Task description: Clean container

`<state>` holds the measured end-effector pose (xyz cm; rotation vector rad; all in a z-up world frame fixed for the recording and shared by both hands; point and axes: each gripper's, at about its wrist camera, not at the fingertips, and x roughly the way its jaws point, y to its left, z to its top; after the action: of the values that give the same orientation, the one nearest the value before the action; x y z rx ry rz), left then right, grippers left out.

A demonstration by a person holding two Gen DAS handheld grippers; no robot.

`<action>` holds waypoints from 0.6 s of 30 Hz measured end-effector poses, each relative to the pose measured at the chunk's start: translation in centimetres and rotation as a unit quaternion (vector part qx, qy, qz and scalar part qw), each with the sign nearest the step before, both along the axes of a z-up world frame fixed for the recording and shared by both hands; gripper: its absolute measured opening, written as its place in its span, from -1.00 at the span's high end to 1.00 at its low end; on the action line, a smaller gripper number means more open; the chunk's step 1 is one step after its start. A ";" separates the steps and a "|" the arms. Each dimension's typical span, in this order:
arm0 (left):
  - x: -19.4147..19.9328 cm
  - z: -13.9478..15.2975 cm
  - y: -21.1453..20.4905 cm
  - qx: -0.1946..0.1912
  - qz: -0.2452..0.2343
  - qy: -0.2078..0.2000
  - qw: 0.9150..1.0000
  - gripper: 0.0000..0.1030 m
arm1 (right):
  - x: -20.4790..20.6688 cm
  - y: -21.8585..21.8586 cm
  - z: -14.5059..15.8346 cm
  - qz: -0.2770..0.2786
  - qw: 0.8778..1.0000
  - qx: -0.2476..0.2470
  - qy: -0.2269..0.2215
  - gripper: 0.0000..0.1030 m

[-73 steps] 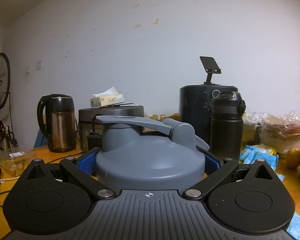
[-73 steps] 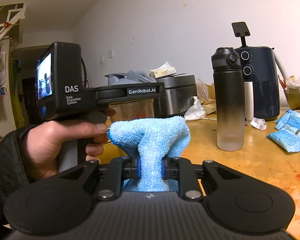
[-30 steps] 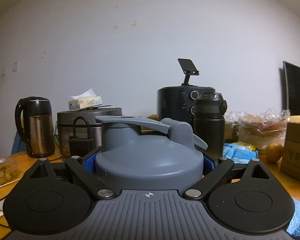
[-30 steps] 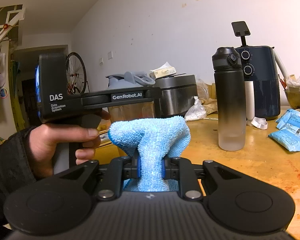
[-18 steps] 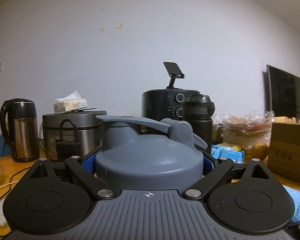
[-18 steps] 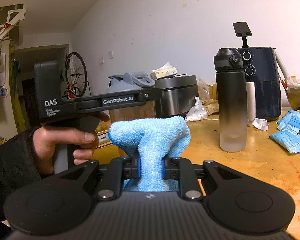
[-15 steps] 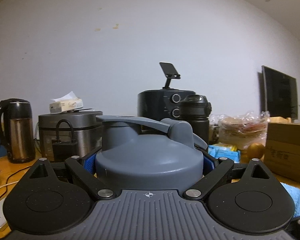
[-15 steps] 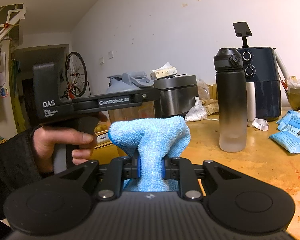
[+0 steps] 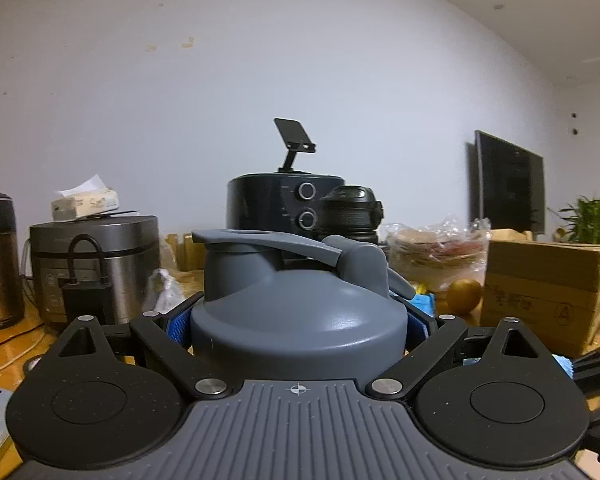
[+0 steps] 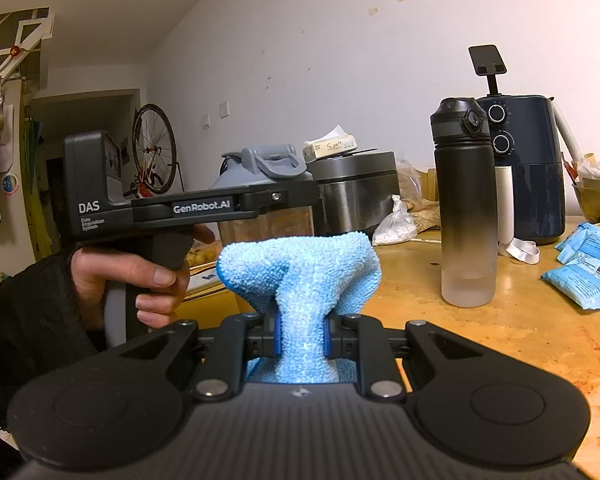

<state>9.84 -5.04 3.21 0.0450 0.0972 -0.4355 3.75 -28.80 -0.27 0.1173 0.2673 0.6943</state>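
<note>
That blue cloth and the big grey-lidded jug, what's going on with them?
A person is working two hand-held grippers to clean a container. The left gripper is clamped around the grey-lidded container, held up off the wooden table. The right gripper pinches a bunched blue cloth, which sits just short of the container and does not seem to touch it. A black water bottle, an air fryer and a rice cooker stand behind.
</note>
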 end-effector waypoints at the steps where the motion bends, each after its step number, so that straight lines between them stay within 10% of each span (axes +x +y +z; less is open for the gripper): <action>1: 0.0 0.0 0.1 0.000 -0.005 0.001 1.000 -0.85 | 0.0 0.0 0.0 0.000 1.000 0.000 0.000 0.70; 18: 1.3 -0.3 2.0 -0.004 -0.115 0.005 0.993 -0.85 | 0.0 -0.1 0.1 0.003 1.000 -0.002 -0.002 0.70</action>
<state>11.09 -3.05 2.93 0.0468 0.1007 -0.6670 3.75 -28.86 -0.21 0.1126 0.2657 0.6992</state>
